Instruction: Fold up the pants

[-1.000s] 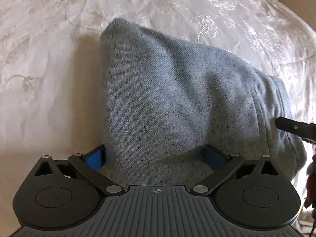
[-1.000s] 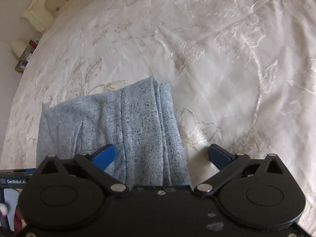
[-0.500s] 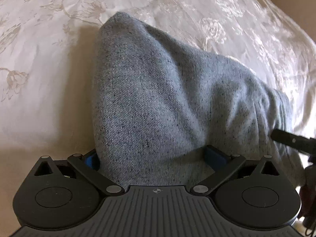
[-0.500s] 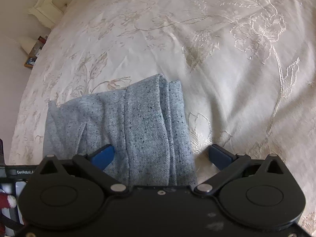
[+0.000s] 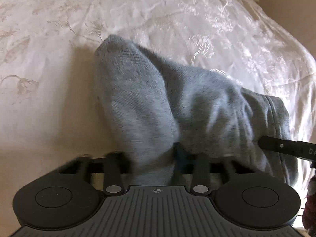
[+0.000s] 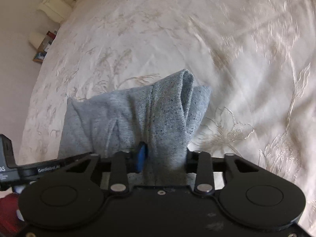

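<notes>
The grey-blue pants lie bunched on the white bedspread. My left gripper is shut on a bunched fold at their near edge. In the right wrist view the pants rise into a peak, and my right gripper is shut on their thick edge, which stands up from the jaws. A blue pad shows on the left of the pinched cloth. The right gripper's black body shows at the right edge of the left wrist view, against the pants' far end.
The bedspread with embroidered flowers spreads all around. A cream tufted headboard and a small shelf with items stand at the far upper left. A wall borders the bed at the upper right.
Both grippers have gone from open around the cloth to shut on it. The pants are now gathered and lifted into peaks at each grip.
</notes>
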A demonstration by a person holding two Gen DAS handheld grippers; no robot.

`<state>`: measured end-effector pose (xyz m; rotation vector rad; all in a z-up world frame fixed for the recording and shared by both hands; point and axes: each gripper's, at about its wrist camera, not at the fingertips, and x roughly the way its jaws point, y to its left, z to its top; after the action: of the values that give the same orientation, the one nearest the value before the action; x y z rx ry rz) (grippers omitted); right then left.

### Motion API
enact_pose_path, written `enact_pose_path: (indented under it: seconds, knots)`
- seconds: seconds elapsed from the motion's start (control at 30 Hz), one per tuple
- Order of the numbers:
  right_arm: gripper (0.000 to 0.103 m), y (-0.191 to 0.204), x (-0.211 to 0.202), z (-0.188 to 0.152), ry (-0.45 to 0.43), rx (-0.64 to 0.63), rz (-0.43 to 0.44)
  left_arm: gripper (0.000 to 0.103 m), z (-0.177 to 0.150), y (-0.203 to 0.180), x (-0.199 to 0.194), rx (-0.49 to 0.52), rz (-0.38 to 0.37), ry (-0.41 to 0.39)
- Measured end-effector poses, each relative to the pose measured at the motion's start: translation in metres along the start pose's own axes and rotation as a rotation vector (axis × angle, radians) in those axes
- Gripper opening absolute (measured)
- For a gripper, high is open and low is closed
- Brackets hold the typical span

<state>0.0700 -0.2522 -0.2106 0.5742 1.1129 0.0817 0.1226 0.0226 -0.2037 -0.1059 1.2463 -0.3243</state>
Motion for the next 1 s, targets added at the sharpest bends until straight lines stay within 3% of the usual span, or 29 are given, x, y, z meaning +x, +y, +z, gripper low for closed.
enact_pose_path:
  seconds: [0.13,0.33,0.63,0.7,0.77,0.87,0.9,1.0]
  knots:
    - [0.027,0.029,-0.028,0.000,-0.054,-0.034,0.003,0.023,-0.003,0.002,-0.027,-0.034,-0.005,-0.059]
    - [0.027,0.092,-0.056,0.010,-0.092,-0.159,0.074,0.023,0.001,0.022,-0.089,0.012,0.074,-0.213]
    - [0.028,0.200,0.003,0.064,-0.133,-0.240,0.196,0.026,0.060,0.106,-0.140,0.010,0.164,-0.309]
    - [0.037,0.215,0.028,0.078,-0.134,-0.225,0.201,0.031,0.071,0.120,-0.133,0.026,0.210,-0.313]
    - [0.046,0.220,0.054,0.089,-0.133,-0.231,0.127,0.037,0.080,0.135,-0.116,0.027,0.292,-0.273]
    - [0.045,0.229,0.081,0.093,-0.147,-0.296,-0.145,0.034,0.077,0.157,-0.102,-0.017,0.424,-0.234]
    - [0.045,0.230,0.080,0.091,-0.154,-0.303,-0.165,0.034,0.071,0.163,-0.102,-0.040,0.420,-0.237]
    - [0.042,0.237,0.063,0.073,-0.187,-0.302,-0.092,0.034,0.053,0.166,-0.109,-0.066,0.375,-0.247]
